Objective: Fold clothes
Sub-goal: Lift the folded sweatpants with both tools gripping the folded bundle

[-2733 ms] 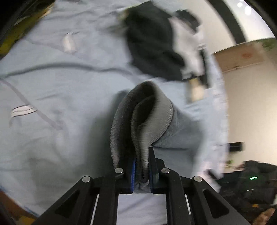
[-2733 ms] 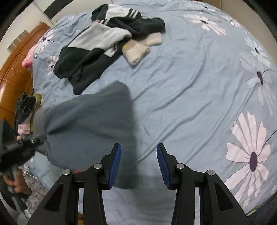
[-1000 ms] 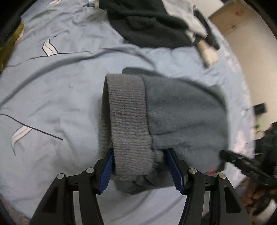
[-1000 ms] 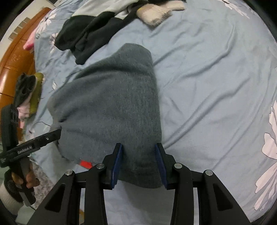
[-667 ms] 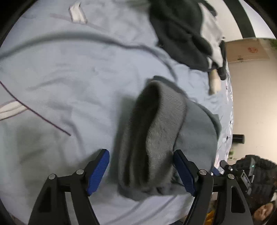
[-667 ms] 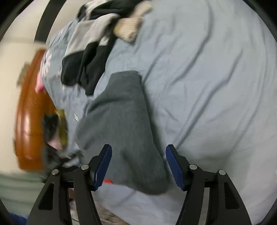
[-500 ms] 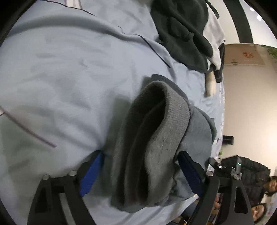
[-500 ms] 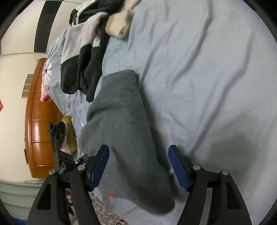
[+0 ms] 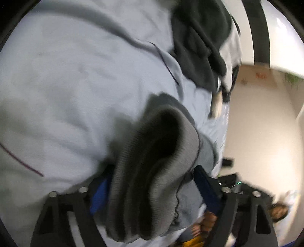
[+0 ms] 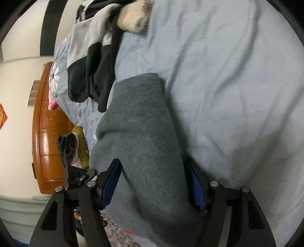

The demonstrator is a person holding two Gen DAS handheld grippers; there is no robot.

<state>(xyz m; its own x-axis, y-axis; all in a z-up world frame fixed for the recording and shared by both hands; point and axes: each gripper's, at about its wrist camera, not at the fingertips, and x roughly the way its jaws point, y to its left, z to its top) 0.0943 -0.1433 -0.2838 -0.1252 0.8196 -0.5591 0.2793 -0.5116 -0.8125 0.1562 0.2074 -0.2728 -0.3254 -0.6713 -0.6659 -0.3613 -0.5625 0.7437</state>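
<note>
Right wrist view shows us the grey knit sweater (image 10: 144,144) lying folded into a thick, narrow bundle on the pale blue floral bedsheet (image 10: 237,76), near the bed's edge. We judge this garment close to finished: its layers are stacked and its ribbed hem (image 9: 155,171), seen from our left wrist view, is doubled over at the near end. What remains, as far as we can tell, is the heap of black and grey clothing (image 10: 91,62) with a cream fuzzy cuff (image 10: 134,17) farther up the bed, which lies unfolded, just beyond the sweater's far end.

Our right gripper (image 10: 153,188) is spread wide, its blue pads (image 10: 111,184) straddling the bundle on either side; whether they press the fabric we cannot tell. Our left gripper (image 9: 152,191) is likewise spread, one pad on each side of the ribbed hem, with the cloth bulging up between the fingers and hiding most of the left pad. Neither gripper pinches anything. A wooden headboard (image 10: 45,133) stands beyond the bed in the right wrist view.
</note>
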